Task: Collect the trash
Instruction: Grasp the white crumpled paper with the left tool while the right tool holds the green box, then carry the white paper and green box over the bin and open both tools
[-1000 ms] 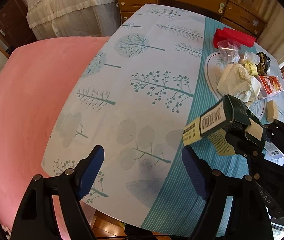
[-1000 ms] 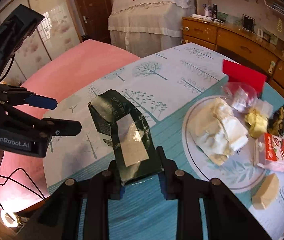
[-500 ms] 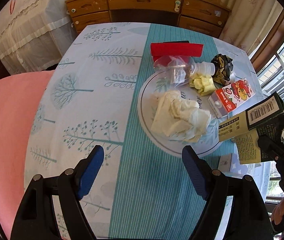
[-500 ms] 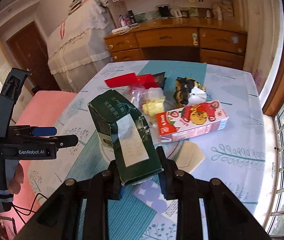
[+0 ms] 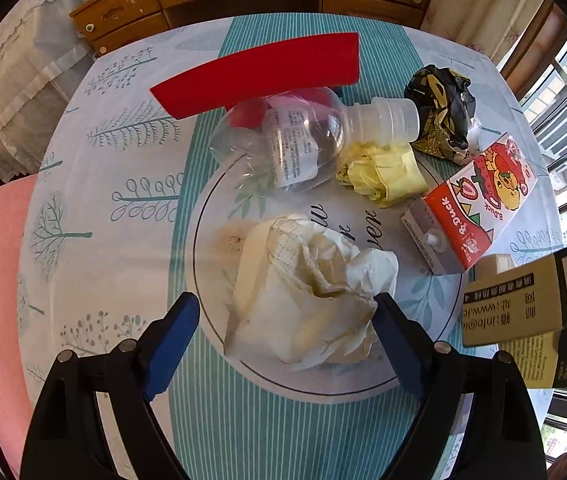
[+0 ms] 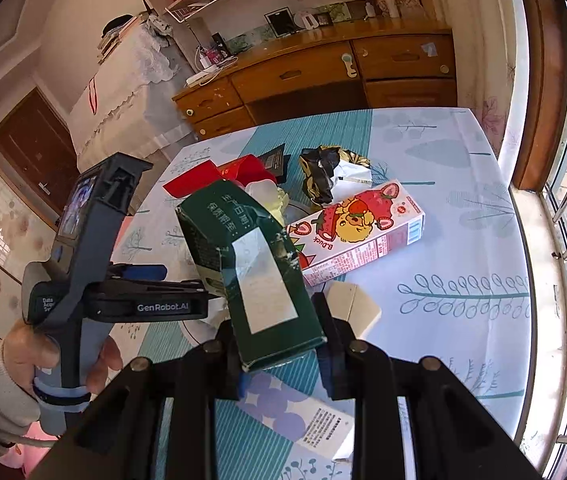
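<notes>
Bedroom table (image 5: 131, 208) covered in trash, lower frame.
Left gripper (image 5: 287, 332) has just been opening, straddling crumpled paper (image 5: 307, 292); right gripper (image 6: 279, 344) pinching green carton (image 6: 251, 268).

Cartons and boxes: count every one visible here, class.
3: the strawberry milk carton lying right of the plate, the green box gripped in the right jaws, and a beige box beside it. Others may be hidden.

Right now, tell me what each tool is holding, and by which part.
The right tool clamps the dark green carton by its lower end. The left tool holds nothing; its open jaws flank the crumpled white paper.
</notes>
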`<state>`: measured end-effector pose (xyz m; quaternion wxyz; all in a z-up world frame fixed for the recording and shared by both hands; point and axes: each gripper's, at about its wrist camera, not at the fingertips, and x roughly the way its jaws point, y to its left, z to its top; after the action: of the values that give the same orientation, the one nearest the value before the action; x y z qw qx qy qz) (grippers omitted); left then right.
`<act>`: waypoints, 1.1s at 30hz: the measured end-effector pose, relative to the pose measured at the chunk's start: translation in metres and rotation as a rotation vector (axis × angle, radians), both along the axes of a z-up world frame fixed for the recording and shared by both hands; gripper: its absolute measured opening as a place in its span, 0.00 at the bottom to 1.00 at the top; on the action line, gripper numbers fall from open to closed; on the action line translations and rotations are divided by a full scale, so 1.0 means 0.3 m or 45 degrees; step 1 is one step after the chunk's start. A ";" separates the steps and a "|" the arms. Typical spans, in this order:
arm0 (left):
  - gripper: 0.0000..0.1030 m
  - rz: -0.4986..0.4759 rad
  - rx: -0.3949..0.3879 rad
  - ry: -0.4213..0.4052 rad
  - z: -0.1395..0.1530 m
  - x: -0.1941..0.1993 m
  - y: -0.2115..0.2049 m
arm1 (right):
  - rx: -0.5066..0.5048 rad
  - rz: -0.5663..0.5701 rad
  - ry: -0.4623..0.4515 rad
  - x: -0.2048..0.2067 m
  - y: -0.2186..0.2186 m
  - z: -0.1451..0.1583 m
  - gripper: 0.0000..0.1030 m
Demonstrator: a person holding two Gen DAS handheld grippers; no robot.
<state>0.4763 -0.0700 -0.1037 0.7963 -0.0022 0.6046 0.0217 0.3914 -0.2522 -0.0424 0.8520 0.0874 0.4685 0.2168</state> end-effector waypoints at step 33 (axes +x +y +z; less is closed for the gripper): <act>0.48 -0.083 -0.226 -0.283 0.324 -0.753 0.182 | -0.099 -0.159 -0.091 -0.565 0.198 0.167 0.26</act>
<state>0.2504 -0.0154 -0.0064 0.8553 -0.0552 0.5119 -0.0579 0.2220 -0.1928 0.0078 0.8828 0.0756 0.4394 0.1478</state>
